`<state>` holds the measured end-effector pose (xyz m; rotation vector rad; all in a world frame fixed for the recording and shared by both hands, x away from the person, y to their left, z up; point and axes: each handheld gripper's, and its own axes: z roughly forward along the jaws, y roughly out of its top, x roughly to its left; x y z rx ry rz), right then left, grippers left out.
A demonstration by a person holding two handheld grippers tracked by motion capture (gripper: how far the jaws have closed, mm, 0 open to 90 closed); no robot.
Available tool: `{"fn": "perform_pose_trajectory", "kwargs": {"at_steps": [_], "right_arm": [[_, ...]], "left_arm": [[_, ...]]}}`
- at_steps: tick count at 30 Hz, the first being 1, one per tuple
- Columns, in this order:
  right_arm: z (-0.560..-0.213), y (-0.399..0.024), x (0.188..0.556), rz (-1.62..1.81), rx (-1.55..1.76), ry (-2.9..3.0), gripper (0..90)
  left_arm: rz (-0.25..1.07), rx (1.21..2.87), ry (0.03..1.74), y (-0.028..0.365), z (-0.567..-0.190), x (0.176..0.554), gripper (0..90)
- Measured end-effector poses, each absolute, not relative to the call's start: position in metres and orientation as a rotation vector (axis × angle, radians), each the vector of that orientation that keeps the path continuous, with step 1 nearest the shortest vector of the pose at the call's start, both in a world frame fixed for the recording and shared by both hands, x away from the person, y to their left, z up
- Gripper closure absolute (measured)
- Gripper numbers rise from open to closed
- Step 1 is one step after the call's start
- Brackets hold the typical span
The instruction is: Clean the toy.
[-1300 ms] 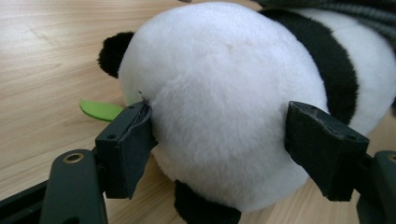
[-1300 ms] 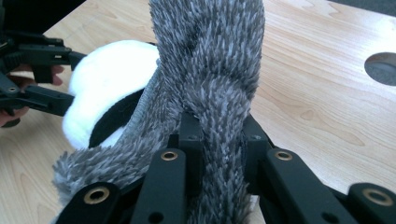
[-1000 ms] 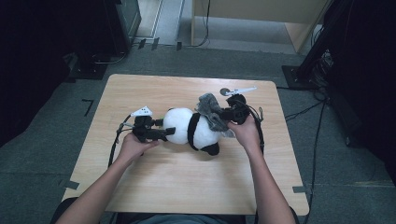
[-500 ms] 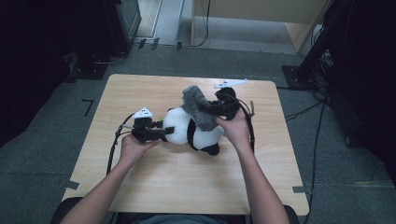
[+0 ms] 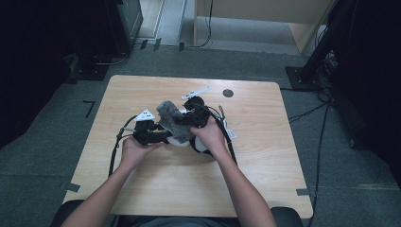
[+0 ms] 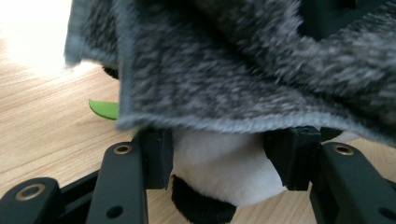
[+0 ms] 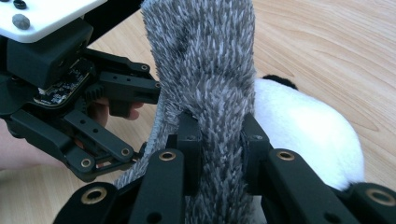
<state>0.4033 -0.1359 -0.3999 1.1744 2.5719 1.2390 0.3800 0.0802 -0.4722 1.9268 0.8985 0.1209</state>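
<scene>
A black-and-white panda plush (image 5: pixel 202 145) lies mid-table. My left gripper (image 5: pixel 165 137) comes at it from the left. Its jaws have just been closing and now press on the white body (image 6: pixel 219 172), one pad on each side, so my left gripper (image 6: pixel 224 154) is shut on the plush. My right gripper (image 5: pixel 187 116) is shut on a grey fuzzy cloth (image 5: pixel 171 117) and holds it above the plush and the left jaws. In the right gripper view the cloth (image 7: pixel 205 60) stands pinched in my right gripper (image 7: pixel 219 140), with the plush (image 7: pixel 303 135) behind. The cloth (image 6: pixel 224 70) overhangs the left gripper view.
The wooden table (image 5: pixel 265 156) has bare room on all sides of the hands. A small dark disc (image 5: pixel 228 93) sits near its far edge. A green leaf-shaped piece (image 6: pixel 105 109) shows beside the plush. Cables trail from both grippers. The left gripper's body (image 7: pixel 60 79) is close to the cloth.
My right gripper has swung left with the grey cloth, from the plush's right end to over the plush and the left jaws. The left hand has stayed in place.
</scene>
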Motion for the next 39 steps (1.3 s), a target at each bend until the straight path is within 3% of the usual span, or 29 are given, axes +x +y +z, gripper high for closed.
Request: {"fn": "perform_pose_trajectory", "kwargs": {"at_steps": [24, 39], "right_arm": [[-0.387, -0.249, 0.381, 1.226, 1.369, 2.362, 73.4], [-0.403, -0.297, 0.378, 1.220, 1.510, 2.272, 74.2]], "left_arm": [[0.104, 1.916, 0.894, 0.081, -0.473, 0.381, 47.8], [0.089, 1.909, 0.895, 0.082, -0.472, 0.382, 49.4]]}}
